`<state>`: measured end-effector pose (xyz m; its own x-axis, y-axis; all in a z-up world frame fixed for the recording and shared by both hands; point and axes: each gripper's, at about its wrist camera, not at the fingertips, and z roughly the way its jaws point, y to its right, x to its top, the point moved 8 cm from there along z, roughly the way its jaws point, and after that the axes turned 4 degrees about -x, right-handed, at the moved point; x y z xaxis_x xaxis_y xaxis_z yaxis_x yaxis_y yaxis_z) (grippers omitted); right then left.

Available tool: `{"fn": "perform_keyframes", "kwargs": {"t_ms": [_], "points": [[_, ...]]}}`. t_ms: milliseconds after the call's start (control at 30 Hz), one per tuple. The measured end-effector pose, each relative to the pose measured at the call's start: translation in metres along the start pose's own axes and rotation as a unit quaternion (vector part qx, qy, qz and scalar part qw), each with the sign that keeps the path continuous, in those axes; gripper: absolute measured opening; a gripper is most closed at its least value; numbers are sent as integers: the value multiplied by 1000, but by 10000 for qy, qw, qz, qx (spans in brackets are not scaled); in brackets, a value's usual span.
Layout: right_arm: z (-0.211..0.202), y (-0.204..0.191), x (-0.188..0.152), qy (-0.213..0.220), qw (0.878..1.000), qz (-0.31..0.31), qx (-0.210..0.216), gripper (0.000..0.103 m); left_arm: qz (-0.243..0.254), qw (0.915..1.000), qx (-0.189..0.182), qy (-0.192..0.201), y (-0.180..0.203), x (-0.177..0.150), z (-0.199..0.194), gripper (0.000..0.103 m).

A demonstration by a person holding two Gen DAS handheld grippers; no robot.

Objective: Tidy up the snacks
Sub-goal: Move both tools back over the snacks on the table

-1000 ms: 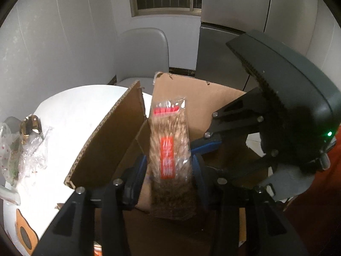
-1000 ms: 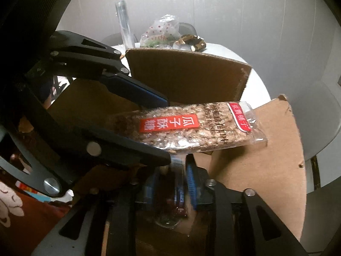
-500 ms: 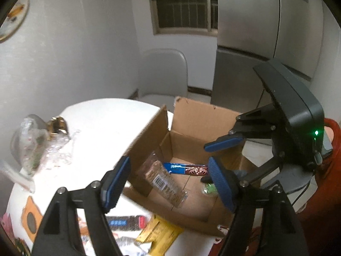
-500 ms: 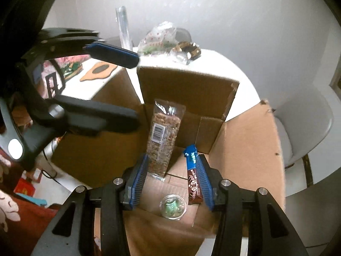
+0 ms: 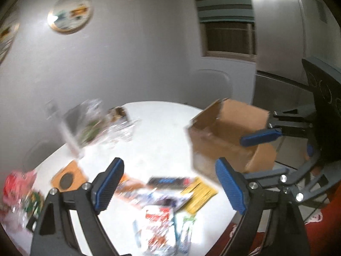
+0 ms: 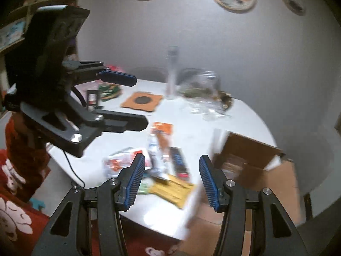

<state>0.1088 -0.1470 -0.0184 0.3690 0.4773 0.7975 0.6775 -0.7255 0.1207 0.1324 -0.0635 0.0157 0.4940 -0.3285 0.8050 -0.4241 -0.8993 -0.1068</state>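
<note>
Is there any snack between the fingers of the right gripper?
No, the right gripper holds nothing; its jaws are opening, and the snack packets lie on the white table beyond.

Snack packets (image 6: pixel 164 166) on the table (image 6: pixel 191 128), cardboard box (image 6: pixel 251 162) to their right.

Blurred snack packets (image 6: pixel 164 164) lie scattered beside the open cardboard box (image 6: pixel 251 160).

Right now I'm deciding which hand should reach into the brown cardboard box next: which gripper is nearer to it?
Right. The right gripper hangs beside the brown cardboard box, empty, fingers opening. The left gripper sits over the loose snack packets, box off to its right.
</note>
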Motion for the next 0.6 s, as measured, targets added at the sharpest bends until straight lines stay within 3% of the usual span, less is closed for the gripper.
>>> {"fn": "perform_keyframes", "kwargs": {"t_ms": [167,333,600], "points": [[41,-47,-5,-240,9989,-14,403,49,-462,9987,198,-7,-36,-54,-9,91],[91,-65,-28,-570,9980,40,258,49,-815,9962,237,-201,-60,-105,13,91],[172,-30,-60,-738,9962,342,-320,49,-1203,9898,10,-768,-53,-169,87,91]]}}
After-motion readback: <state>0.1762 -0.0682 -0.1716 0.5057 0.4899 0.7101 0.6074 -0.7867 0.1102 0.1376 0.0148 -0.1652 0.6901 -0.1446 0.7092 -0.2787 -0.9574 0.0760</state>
